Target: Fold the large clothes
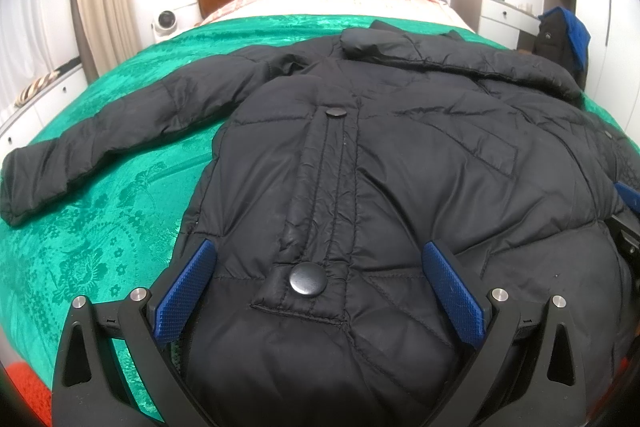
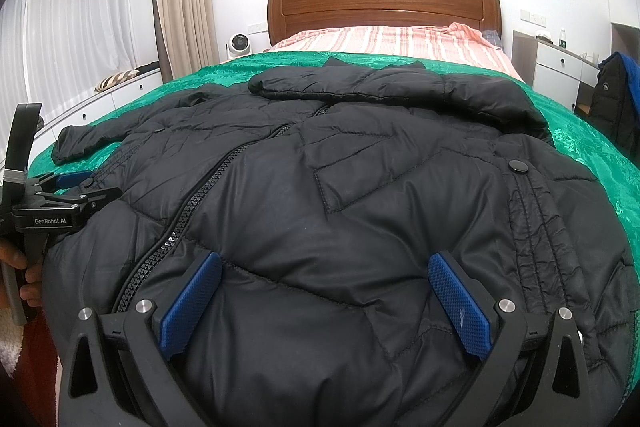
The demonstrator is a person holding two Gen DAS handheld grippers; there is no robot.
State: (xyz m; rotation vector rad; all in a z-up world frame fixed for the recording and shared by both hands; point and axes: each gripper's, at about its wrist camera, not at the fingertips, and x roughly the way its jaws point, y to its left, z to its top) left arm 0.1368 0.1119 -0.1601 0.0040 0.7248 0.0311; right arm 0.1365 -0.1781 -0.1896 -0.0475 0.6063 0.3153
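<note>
Black puffer jacket (image 1: 360,155) lies spread front-up on the green bedspread (image 1: 100,227), one sleeve (image 1: 100,139) stretched out sideways. Left gripper (image 1: 320,267) hovers over its hem, jaws wide, around a snap button (image 1: 307,279). From the right wrist, the right gripper (image 2: 324,283) is likewise wide-jawed beside the zipper (image 2: 188,223).

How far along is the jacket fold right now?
Done: the black jacket lies spread on the green bedspread, one sleeve stretched out. In hand: left gripper and right gripper sit open at the hem. Left: every fold.
</note>
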